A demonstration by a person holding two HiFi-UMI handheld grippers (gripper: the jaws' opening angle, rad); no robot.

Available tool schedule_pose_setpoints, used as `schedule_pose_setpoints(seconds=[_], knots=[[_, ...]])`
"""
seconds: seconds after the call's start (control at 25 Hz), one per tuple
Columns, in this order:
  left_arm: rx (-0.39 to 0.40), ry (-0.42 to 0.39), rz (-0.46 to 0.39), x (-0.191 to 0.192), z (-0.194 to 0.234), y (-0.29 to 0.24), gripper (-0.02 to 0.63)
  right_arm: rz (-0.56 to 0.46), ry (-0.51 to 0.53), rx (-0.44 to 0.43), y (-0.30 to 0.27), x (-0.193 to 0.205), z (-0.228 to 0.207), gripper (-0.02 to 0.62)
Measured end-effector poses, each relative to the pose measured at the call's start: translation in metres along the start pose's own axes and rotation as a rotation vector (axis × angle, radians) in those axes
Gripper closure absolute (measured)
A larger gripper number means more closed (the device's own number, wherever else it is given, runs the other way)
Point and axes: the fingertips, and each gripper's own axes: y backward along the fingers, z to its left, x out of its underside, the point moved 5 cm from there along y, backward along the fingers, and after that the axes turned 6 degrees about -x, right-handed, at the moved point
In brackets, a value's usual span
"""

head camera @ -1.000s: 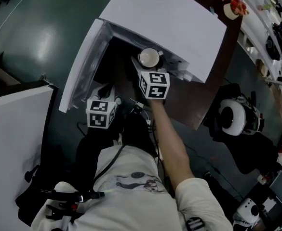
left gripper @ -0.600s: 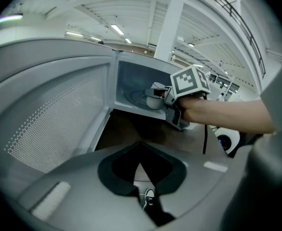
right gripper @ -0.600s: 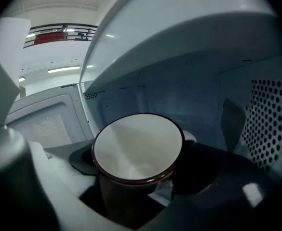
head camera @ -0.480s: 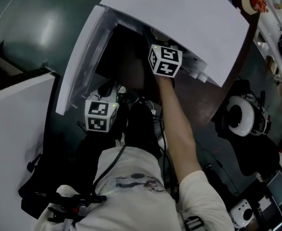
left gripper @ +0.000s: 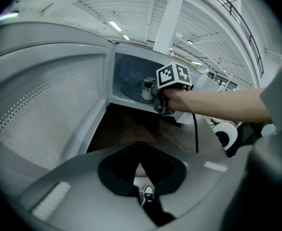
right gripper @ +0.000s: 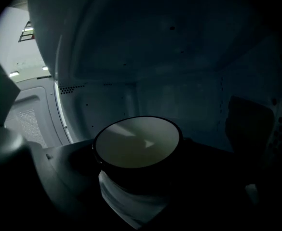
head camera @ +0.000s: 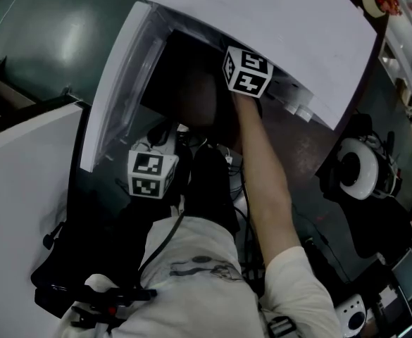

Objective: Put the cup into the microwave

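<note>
The cup (right gripper: 137,146), dark outside and pale inside, sits between the jaws of my right gripper (right gripper: 138,174), which is shut on it inside the dim microwave cavity (right gripper: 179,81). From the left gripper view I see the cup (left gripper: 146,88) just inside the microwave opening, with the right gripper's marker cube (left gripper: 173,76) behind it. From the head view the cup is hidden under the white microwave (head camera: 290,27); only the right marker cube (head camera: 248,71) shows. My left gripper (left gripper: 144,194) hangs low and back, jaws together, holding nothing.
The microwave door (head camera: 117,83) stands open to the left, its perforated inner face (left gripper: 44,109) close beside my left gripper. A dark brown tabletop (left gripper: 131,126) lies before the opening. A white headset (head camera: 360,169) rests at the right, and cables hang near the person's body.
My right gripper has carried the cup forward from in front of the opening into the cavity, so the cup is now hidden under the microwave top. The left gripper has barely moved.
</note>
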Motion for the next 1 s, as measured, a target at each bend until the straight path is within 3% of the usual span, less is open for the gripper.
schedule_pose_setpoints(seconds=[0.32, 0.56, 1.0], knots=[[-0.006, 0.010, 0.001, 0.007, 0.005, 0.001, 0.606, -0.031, 0.003, -0.008, -0.005, -0.005, -0.002, 0.172], [-0.005, 0.010, -0.011, 0.006, 0.007, 0.004, 0.606, 0.005, 0.015, -0.054, 0.002, 0.002, 0.004, 0.146], [0.036, -0.024, -0.044, 0.004, -0.005, 0.015, 0.606, 0.078, -0.034, -0.074, 0.063, 0.038, 0.031, 0.151]])
